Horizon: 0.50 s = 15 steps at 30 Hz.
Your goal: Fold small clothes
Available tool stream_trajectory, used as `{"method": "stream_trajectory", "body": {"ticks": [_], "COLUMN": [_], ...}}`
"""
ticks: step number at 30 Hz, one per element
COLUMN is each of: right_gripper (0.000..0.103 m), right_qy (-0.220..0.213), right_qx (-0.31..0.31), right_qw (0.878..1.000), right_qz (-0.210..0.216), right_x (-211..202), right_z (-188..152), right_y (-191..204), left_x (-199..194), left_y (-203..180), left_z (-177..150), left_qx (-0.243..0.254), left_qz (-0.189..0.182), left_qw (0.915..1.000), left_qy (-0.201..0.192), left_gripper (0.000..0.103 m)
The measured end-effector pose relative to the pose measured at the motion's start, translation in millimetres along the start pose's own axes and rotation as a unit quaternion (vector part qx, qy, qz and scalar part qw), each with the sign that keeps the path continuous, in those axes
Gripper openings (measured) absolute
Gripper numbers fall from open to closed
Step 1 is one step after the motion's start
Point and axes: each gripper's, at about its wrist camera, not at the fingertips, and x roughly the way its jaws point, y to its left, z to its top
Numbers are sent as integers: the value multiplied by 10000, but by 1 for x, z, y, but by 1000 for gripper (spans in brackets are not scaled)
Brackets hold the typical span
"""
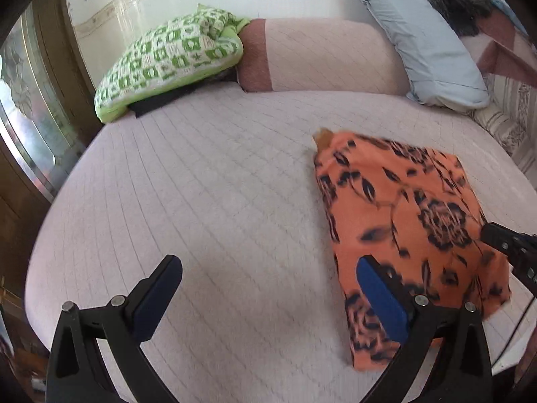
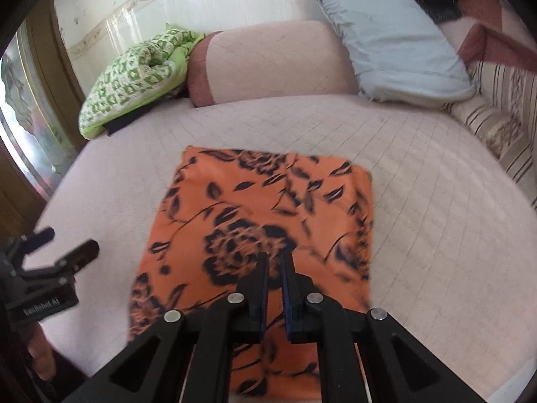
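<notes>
An orange cloth with a black flower print [image 1: 412, 231] lies folded into a rough rectangle on the pale pink quilted bed [image 1: 208, 201]. My left gripper [image 1: 268, 278] is open and empty, with its right finger over the cloth's near left edge. It also shows at the left of the right wrist view [image 2: 68, 245]. My right gripper [image 2: 274, 258] hovers over the middle of the cloth [image 2: 268, 208], its jaws nearly together with a narrow gap and nothing visibly between them. Its tip shows at the right edge of the left wrist view [image 1: 493, 231].
A green and white patterned pillow [image 1: 167, 63] lies at the back left over a dark item. A pink bolster [image 1: 322, 57] and a pale blue pillow [image 1: 423, 40] lie along the back. A striped cover [image 2: 503, 127] lies at the right. A wooden door frame [image 1: 20, 168] stands at the left.
</notes>
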Motion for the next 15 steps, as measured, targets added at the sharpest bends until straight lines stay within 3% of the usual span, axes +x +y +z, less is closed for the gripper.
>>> {"method": "stream_trajectory", "body": {"ticks": [2, 5, 11, 15], "right_gripper": [9, 9, 9, 9], "right_qy": [304, 818, 111, -163], "right_qx": [111, 247, 13, 472], "right_qw": [9994, 9963, 9998, 9987], "right_qz": [101, 13, -158, -40], "right_x": [10, 31, -1, -9], "right_z": [-14, -37, -32, -20], "right_y": [1, -1, 3, -18], "left_x": [12, 42, 34, 26], "left_y": [-10, -29, -21, -12], "left_z": [-19, -44, -40, -11], "left_qx": [238, 751, 603, 308], "left_qz": [-110, 177, 277, 29], "left_qw": [9990, 9943, 9972, 9994], "left_qy": [366, 736, 342, 145], "left_gripper": [103, 103, 103, 103]}}
